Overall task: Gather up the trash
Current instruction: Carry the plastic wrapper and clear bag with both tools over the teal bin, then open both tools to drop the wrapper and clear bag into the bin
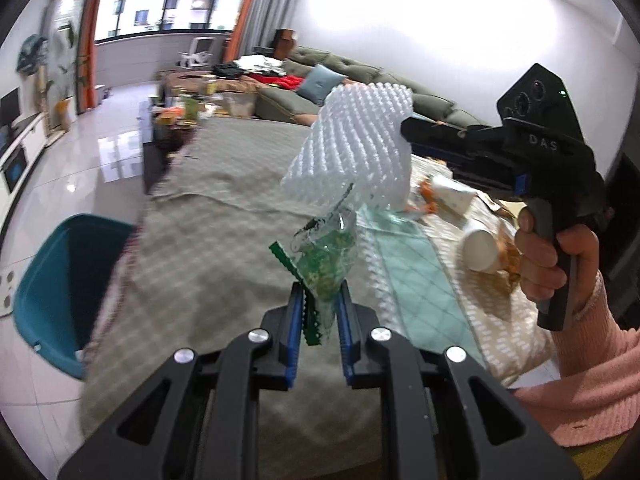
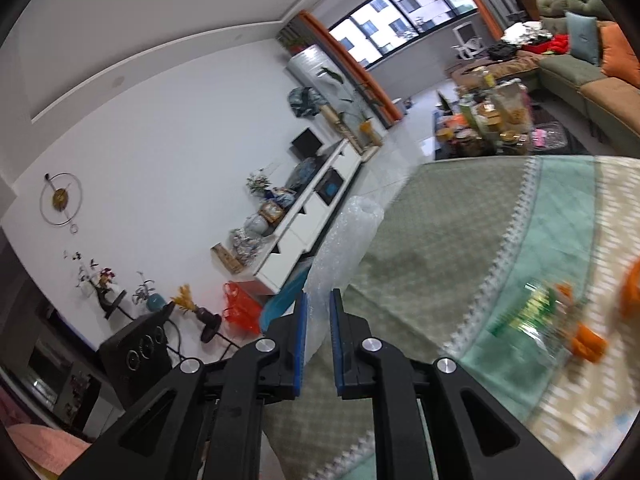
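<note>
The left gripper (image 1: 318,312) is nearly closed on a clear wrapper (image 1: 326,256) with a green serrated edge, its pads pinching the lower end so the wrapper stands up and away from the jaws. The right gripper (image 1: 404,126), held in a hand (image 1: 560,256) with a pink sleeve, is clamped on the edge of a white foam net (image 1: 356,144), which hangs down from its tips above the table (image 1: 224,216); in the right wrist view the same foam (image 2: 340,248) runs straight out between the narrow pads, long axis along the fingers. Both pieces are off the cloth and in the air. The teal bin (image 1: 52,280) sits on the floor past the table's left edge, low and to the left of both grippers. The left gripper looks the nearer of the two, so its wrapper probably reaches the bin first, with the foam following across the table. Paper cups (image 1: 480,248) and orange scraps (image 1: 508,256) remain on the cloth at the right.
</note>
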A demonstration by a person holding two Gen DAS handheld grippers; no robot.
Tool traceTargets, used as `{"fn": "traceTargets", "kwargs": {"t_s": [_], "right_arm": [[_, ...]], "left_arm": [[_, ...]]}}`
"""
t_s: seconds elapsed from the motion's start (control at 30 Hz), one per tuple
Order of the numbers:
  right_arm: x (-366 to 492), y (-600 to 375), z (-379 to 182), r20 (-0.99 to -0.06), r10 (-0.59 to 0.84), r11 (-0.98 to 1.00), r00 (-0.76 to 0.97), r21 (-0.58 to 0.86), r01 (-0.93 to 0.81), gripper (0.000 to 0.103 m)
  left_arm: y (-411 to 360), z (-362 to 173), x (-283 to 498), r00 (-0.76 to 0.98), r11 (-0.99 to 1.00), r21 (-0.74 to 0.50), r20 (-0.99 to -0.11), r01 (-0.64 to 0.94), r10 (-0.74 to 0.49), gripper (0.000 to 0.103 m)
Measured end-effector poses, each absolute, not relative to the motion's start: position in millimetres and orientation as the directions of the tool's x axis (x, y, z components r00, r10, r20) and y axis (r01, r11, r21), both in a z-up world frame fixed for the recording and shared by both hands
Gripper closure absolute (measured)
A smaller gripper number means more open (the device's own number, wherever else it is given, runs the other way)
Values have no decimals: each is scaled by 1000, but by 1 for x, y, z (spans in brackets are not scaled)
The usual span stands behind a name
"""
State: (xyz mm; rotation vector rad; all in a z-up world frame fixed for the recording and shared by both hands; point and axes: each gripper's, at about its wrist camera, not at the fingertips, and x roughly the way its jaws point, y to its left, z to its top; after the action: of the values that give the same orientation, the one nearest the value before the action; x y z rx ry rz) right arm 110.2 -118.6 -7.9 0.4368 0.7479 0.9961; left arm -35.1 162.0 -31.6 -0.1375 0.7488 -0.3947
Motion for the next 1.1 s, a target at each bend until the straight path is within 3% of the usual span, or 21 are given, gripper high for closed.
{"fn": "traceTargets", "kwargs": {"t_s": [0.5,1.1], "right_arm": [[156,-2,-17,-354,919,377,171,670,-640,91],[171,97,-58,-551,829,468,98,587,-661,91]], "left_arm": [[261,-34,-25,733,967,-252,-649,42,-202,85],[335,-80,3,678,940,-303,-725,-160,-118,84]]}}
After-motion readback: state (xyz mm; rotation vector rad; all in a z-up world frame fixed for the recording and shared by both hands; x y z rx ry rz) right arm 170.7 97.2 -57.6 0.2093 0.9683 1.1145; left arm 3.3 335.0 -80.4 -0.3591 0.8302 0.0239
